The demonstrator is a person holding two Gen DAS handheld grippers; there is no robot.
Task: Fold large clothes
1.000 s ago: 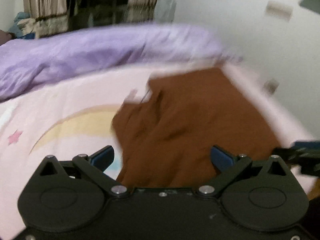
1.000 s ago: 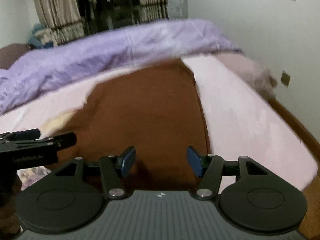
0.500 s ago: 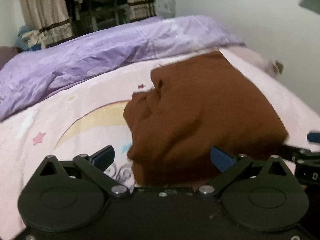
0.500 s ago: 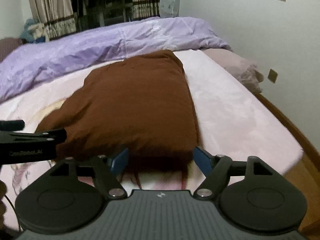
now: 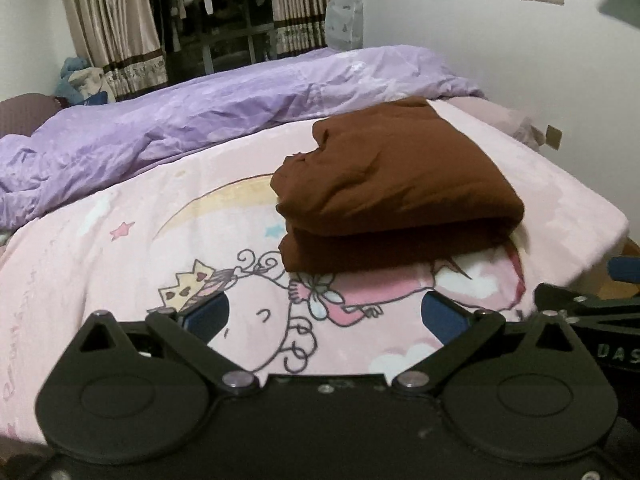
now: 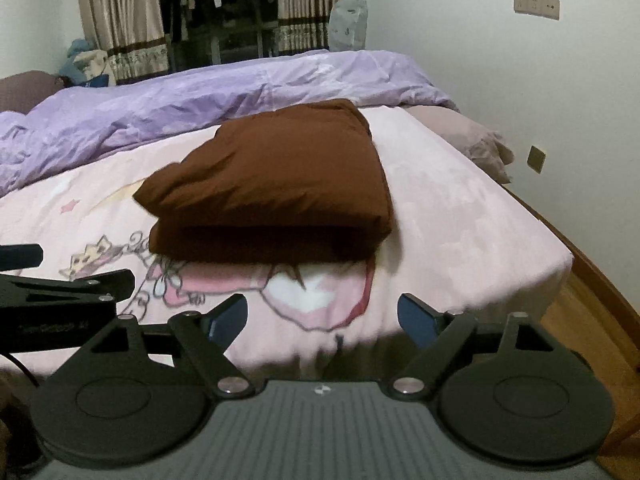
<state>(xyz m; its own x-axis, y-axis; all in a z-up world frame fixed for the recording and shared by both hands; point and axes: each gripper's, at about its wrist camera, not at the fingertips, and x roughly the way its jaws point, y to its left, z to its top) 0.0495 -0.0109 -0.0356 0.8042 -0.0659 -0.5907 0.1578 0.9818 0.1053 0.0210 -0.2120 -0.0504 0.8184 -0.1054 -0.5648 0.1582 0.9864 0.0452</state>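
Nearest in each wrist view are the tools themselves. The left gripper (image 5: 326,316) has its fingers (image 5: 208,314) spread wide with nothing between them but pink bedding; the right gripper (image 6: 322,316) is likewise parted wide and empty, hanging just past the near edge of the bed (image 6: 500,240), close to its near right corner. Neither touches the cloth.

Beyond them, past a cartoon print on the pink sheet (image 5: 120,280), lies the brown garment (image 5: 392,184), folded into a thick rectangular bundle of at least two stacked layers. It sits on the right half of the bed, a little back from the near edge and well clear of the right edge. Its rounded fold faces the grippers and runs roughly parallel to the near edge. Its long axis seems to run away from the viewer toward the far side, though the fisheye makes that uncertain. The left side of the bundle looks looser, with bunched ends showing.

Judging by this, the folding is done or very nearly so. The next move would call for either tidying that ragged left side or one more fold, which would mean pinching both near corners together.

Farthest back, a rumpled purple duvet (image 6: 200,104) crosses the bed, touching the bundle's far end.
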